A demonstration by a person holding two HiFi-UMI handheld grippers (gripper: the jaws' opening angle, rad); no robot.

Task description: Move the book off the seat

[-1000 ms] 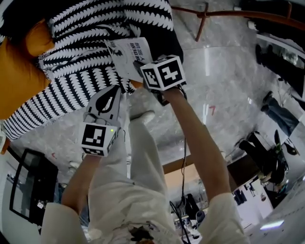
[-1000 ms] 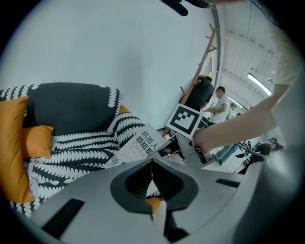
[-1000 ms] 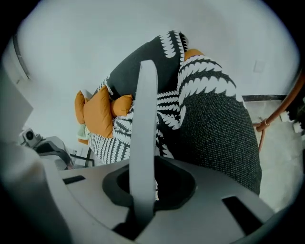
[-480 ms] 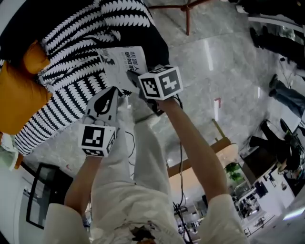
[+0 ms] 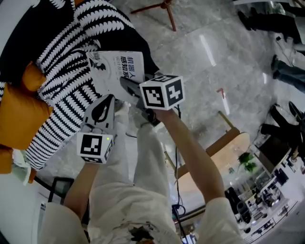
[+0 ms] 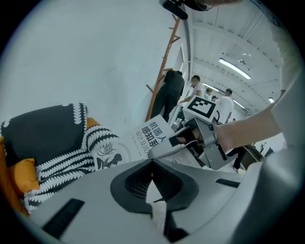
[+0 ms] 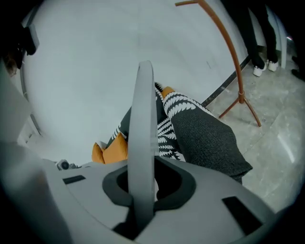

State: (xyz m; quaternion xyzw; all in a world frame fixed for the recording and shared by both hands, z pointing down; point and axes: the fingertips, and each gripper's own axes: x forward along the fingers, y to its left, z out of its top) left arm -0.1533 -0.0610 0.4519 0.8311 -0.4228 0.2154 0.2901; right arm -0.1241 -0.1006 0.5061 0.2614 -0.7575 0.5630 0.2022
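The book [image 5: 114, 69], white with dark print on its cover, hangs over the front edge of the seat, which is draped in a black-and-white striped throw [image 5: 62, 81]. My right gripper [image 5: 132, 91] is shut on the book's near edge. In the right gripper view the book [image 7: 143, 119] stands edge-on between the jaws. My left gripper [image 5: 106, 101] hovers just below and left of the book with its jaws shut and nothing in them. The left gripper view shows the book [image 6: 138, 143] and the right gripper [image 6: 188, 143] ahead.
Orange cushions [image 5: 19, 114] lie on the seat at the left. A wooden stand's legs [image 5: 164, 12] rest on the grey marble floor behind the seat. People [image 5: 286, 66] are at the far right. A wooden table [image 5: 209, 162] sits at lower right.
The view has swung, so the seat sits further left and higher. My right gripper keeps its hold on the book. The left gripper stays close under it.
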